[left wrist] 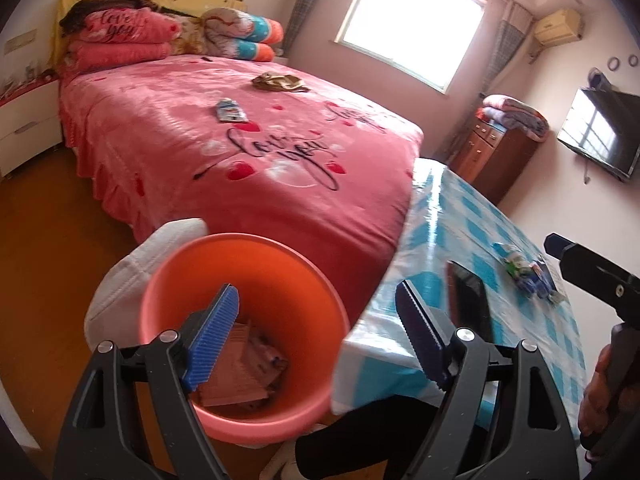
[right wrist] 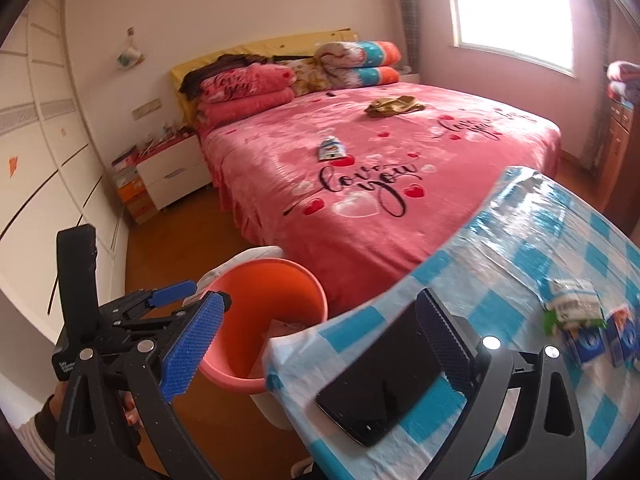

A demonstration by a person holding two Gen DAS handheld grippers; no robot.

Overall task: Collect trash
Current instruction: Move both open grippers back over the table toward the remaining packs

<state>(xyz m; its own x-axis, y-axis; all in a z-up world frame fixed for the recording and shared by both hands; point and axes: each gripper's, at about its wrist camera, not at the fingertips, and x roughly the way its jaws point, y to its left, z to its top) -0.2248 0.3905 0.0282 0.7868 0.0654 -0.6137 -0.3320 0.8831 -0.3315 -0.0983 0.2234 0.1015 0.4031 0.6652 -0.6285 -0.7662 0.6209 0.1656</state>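
An orange bucket (left wrist: pixel 248 280) stands on the floor between the bed and the table, with crumpled paper trash (left wrist: pixel 240 376) inside; it also shows in the right wrist view (right wrist: pixel 260 300). My left gripper (left wrist: pixel 320 336) is open and empty, held just above the bucket's rim. My right gripper (right wrist: pixel 320 344) is open and empty over the table's near corner. Wrappers (right wrist: pixel 576 312) lie on the table to the right; they also show in the left wrist view (left wrist: pixel 528 272). A small packet (right wrist: pixel 331 149) and a brown crumpled item (right wrist: pixel 394 106) lie on the pink bed.
A black phone (right wrist: pixel 384 376) lies on the blue checked tablecloth (right wrist: pixel 560 220) near the right gripper. A white bag (left wrist: pixel 132 280) sits behind the bucket. A pink bed (left wrist: pixel 240 140), a nightstand (right wrist: pixel 172 176), a wardrobe and a wall TV (left wrist: pixel 600 136) surround the wooden floor.
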